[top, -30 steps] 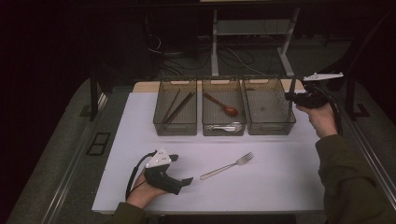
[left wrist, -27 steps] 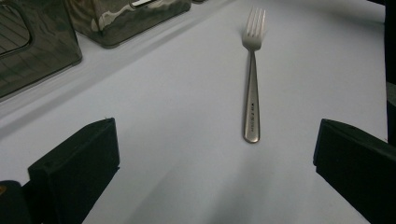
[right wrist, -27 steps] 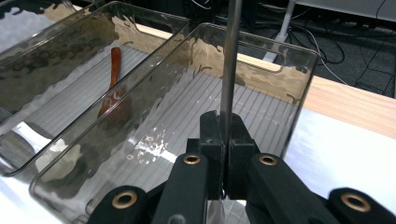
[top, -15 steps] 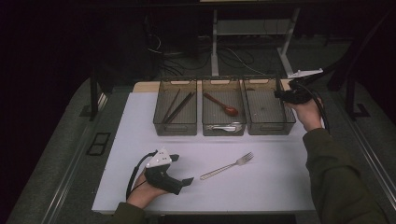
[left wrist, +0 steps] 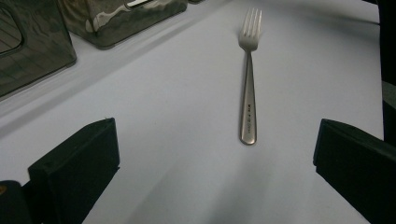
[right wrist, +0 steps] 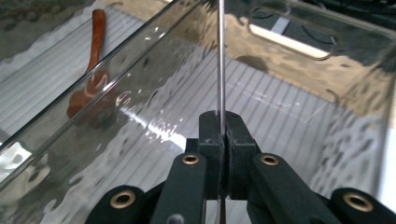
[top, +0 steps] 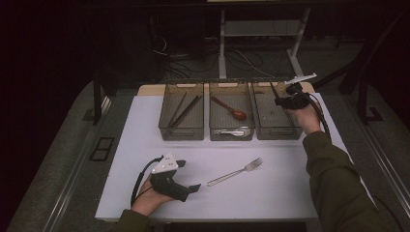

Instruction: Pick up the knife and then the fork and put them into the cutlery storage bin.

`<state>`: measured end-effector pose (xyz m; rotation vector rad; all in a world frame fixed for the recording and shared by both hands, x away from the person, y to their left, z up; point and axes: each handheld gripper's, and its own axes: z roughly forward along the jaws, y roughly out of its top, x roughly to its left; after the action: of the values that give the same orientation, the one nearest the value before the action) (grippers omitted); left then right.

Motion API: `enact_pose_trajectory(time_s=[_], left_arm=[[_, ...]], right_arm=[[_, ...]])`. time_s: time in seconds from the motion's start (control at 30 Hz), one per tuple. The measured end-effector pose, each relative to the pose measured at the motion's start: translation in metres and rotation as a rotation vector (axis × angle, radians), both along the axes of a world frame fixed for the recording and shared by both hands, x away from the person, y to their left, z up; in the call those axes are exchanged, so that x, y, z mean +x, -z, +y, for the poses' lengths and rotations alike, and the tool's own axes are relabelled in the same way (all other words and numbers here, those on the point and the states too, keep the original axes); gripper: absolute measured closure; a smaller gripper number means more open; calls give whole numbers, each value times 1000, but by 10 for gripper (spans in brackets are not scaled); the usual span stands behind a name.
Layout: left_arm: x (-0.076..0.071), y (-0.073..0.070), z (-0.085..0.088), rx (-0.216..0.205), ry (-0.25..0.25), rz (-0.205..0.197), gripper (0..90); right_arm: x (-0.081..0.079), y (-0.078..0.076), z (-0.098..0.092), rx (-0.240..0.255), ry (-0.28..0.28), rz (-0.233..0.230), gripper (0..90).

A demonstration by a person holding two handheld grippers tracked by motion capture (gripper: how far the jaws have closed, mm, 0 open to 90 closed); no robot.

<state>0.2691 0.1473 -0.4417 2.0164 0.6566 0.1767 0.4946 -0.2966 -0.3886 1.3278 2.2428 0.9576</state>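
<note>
Right gripper (right wrist: 222, 140) jaws clamped on thin metal utensil (right wrist: 220, 56).

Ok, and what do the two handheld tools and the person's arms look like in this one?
Both tools are black. The left tool has a light grey three-cornered plate on top and a black cable looping off behind it; its jaws are blocky black pads. The right tool has a similar pale plate, a black cable, and brass-coloured pivot rivets on its linkage. The person's sleeves are dark olive green.

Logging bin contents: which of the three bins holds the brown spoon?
The middle bin: the brown spoon lies there. The left bin holds chopsticks.
</note>
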Motion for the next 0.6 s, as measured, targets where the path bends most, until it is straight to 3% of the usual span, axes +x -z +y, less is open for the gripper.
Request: enact_pose_trajectory(time_s=[0.07,0.23,0.43,0.6], left_arm=[[0,0,0,1,1,-1,0],[0,0,0,3,2,0,0],[0,0,-1,4,2,1,0],[-1,0,-1,4,2,0,0]], right_arm=[[1,1,4,-26,-5,5,821],[0,1,3,-16,-13,12,716],[-5,-1,-2,31,-14,24,584],[-17,-11,-8,79,-19,-14,482]])
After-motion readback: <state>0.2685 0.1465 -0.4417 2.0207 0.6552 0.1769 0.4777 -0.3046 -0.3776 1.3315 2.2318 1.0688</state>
